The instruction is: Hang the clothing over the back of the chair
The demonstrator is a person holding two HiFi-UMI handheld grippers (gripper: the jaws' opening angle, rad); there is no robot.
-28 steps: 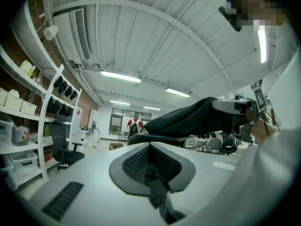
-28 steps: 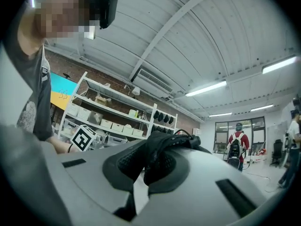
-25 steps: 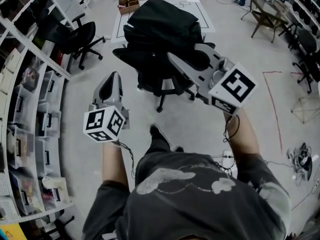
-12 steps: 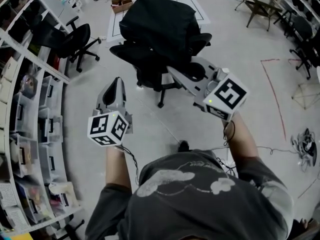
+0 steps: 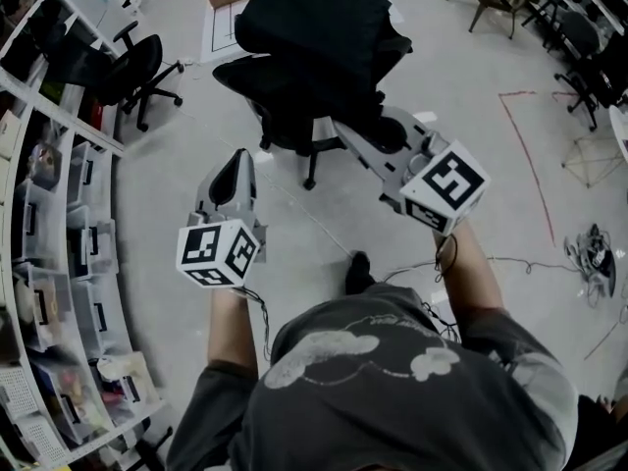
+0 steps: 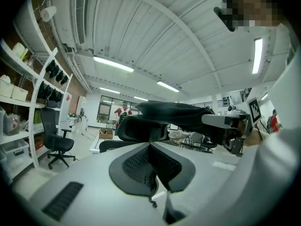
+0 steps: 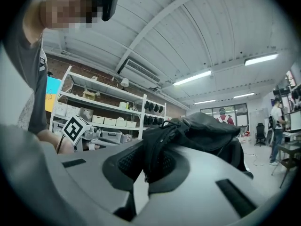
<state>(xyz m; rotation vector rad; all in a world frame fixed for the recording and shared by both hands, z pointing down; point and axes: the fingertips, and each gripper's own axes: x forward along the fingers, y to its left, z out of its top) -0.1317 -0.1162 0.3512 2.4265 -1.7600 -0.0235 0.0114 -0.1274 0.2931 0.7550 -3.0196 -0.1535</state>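
Clothing over the back of the chair, shelves at left, second chair beside them.

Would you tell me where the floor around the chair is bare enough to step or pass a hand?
Bare floor lies between the chair and the shoe, and right of the chair up to the red tape line. Crowded: the shelves at the left, cables at far right.
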